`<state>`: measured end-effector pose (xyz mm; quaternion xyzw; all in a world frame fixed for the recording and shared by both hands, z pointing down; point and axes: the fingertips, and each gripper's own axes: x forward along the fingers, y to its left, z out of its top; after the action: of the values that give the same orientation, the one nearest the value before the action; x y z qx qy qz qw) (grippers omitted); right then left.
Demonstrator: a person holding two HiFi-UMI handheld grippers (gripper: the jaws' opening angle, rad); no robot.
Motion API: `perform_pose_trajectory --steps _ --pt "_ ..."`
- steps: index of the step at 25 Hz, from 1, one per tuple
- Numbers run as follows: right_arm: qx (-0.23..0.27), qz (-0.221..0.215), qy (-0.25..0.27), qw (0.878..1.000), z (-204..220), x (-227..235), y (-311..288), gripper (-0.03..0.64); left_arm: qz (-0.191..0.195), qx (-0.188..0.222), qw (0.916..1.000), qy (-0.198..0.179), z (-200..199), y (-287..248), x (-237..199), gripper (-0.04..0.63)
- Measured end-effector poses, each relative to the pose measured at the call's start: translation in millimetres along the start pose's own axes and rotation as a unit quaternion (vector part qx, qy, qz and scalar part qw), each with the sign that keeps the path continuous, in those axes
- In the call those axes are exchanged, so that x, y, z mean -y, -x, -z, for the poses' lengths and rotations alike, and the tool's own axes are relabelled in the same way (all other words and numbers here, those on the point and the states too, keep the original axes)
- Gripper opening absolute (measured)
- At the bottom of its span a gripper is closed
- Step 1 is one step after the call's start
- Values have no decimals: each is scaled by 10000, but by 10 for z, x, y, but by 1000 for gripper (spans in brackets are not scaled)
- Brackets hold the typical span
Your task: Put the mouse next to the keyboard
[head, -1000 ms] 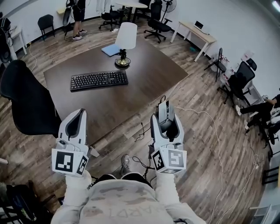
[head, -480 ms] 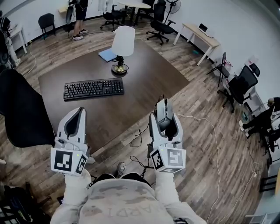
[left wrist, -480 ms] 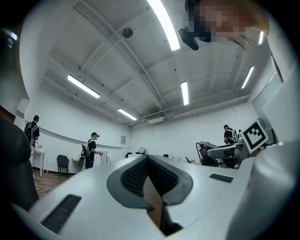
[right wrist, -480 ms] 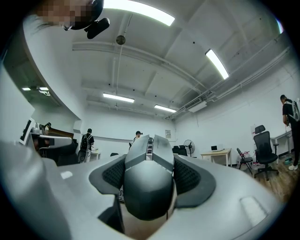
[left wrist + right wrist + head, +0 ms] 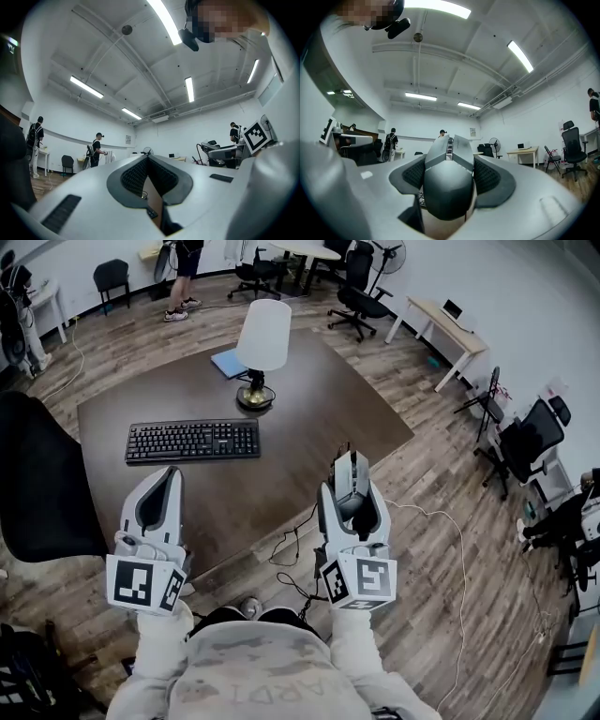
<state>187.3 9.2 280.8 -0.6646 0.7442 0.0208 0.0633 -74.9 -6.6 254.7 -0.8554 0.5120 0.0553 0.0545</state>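
Note:
The black keyboard [image 5: 192, 441] lies on the dark brown table [image 5: 309, 418], left of middle. My right gripper [image 5: 352, 493] is shut on the grey-and-black mouse [image 5: 349, 470], held above the table's near edge, right of and nearer than the keyboard. In the right gripper view the mouse [image 5: 448, 187] fills the space between the pads, nose pointing away. My left gripper [image 5: 167, 476] hovers over the near left part of the table, shut with nothing in it. Its pads [image 5: 136, 176] meet at the tips in the left gripper view.
A lamp with a white shade [image 5: 262, 334] and brass base [image 5: 254, 397] stands just behind the keyboard, with a blue notebook [image 5: 228, 363] beyond it. A black chair [image 5: 37, 484] is at the table's left. Cables [image 5: 291, 554] lie on the wood floor by the near edge. Office chairs and desks line the walls.
The table and keyboard have drawn closer and shifted down-left in the head view. Both grippers keep their pose, the right one still holding the mouse.

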Motion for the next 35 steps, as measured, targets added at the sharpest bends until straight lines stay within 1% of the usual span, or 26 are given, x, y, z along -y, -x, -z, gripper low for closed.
perform_pose_trajectory --steps 4,11,15,19,25,35 --pt "-6 -127 -20 9999 53 95 -157 305 -89 -8 10000 -31 66 -135 51 6" --pt "-66 -194 -123 9997 144 201 -227 305 -199 -102 9997 -81 124 -187 96 6" --pt "-95 -195 -181 9996 199 216 -272 305 -199 -134 9997 -84 161 -236 84 6" --pt "-126 -149 -183 9996 249 235 -364 305 -119 -114 9998 -73 192 -357 53 6" --pt "-164 -54 -213 9996 312 289 -677 305 -16 -98 9999 -48 243 -667 -99 6" --pt "-335 7 -323 9989 519 333 -1263 305 -2 -172 9999 -2 389 -1111 -439 6"
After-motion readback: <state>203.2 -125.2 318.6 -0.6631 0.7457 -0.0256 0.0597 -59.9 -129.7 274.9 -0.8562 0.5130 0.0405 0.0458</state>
